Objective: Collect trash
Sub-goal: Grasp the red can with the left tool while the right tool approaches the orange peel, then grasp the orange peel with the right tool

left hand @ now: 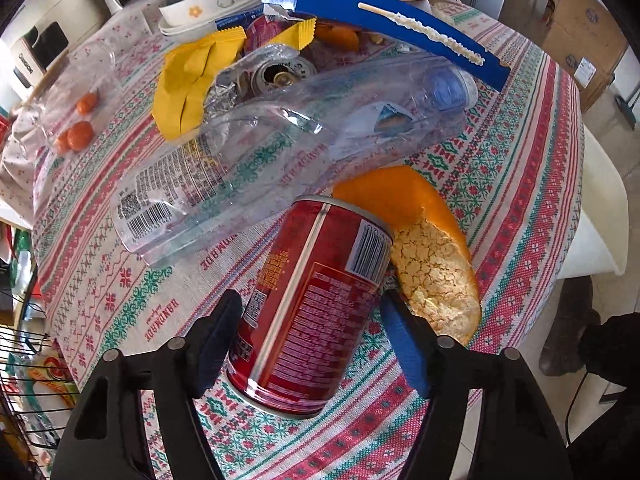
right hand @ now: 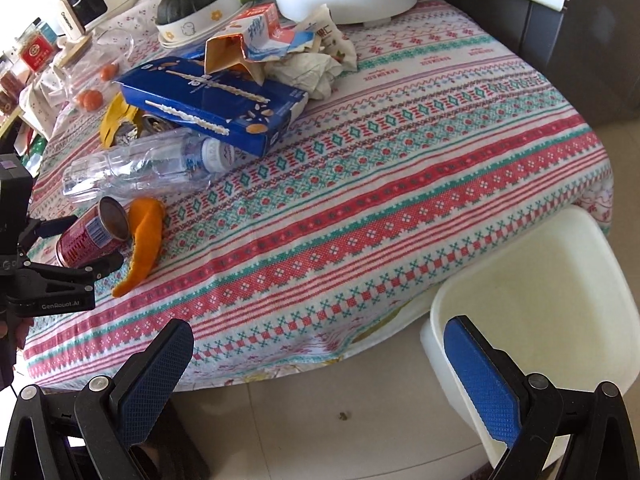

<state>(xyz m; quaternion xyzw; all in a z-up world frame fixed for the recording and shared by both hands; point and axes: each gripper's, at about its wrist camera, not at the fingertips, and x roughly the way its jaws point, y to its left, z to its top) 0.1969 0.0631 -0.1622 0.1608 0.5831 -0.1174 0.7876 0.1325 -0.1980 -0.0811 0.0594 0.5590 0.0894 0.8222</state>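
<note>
Red can [left hand: 316, 304] – smooth metal cylinder, lying on woven table [left hand: 500, 184], long axis between left gripper [left hand: 312, 344] fingers, pads touching. Curled orange peel [left hand: 420, 232] beside. Right gripper [right hand: 320, 380] spread wide, empty.

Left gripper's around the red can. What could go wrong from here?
1. The red can lies tilted between the left gripper fingers; it may slip or roll.
2. The orange peel touches the can and may drag along.
3. The clear bottle lies close ahead and may get nudged.
</note>
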